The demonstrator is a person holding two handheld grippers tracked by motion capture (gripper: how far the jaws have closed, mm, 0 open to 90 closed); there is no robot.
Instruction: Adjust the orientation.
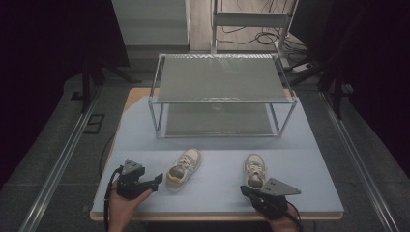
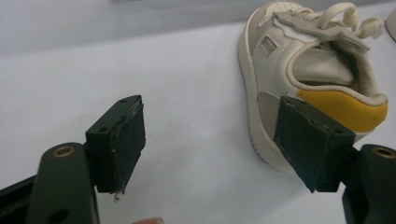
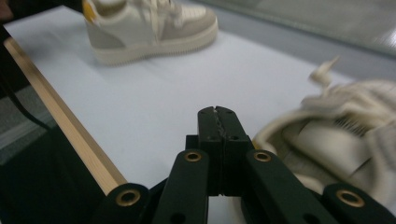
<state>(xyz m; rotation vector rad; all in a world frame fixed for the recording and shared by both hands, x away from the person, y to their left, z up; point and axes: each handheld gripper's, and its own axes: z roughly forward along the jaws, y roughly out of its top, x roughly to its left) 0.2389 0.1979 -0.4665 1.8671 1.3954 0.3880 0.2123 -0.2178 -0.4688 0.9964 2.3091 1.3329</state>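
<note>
Two small cream sneakers lie on the table's pale blue mat. The left shoe [image 1: 183, 169] has a yellow heel and points toward the back right; the left gripper view shows that heel [image 2: 345, 106] close up. My left gripper [image 1: 158, 181] is open just left of the heel, its right jaw almost at the heel, nothing between the jaws. The right shoe [image 1: 254, 170] points away from me. My right gripper [image 1: 244, 190] is shut with nothing in it, right by that shoe's heel [image 3: 341, 154].
A two-shelf metal rack [image 1: 222, 94] stands on the far half of the mat, both shelves bare. The table's wooden front edge [image 3: 60, 121] runs close beside the right gripper. Cables lie on the floor behind the rack.
</note>
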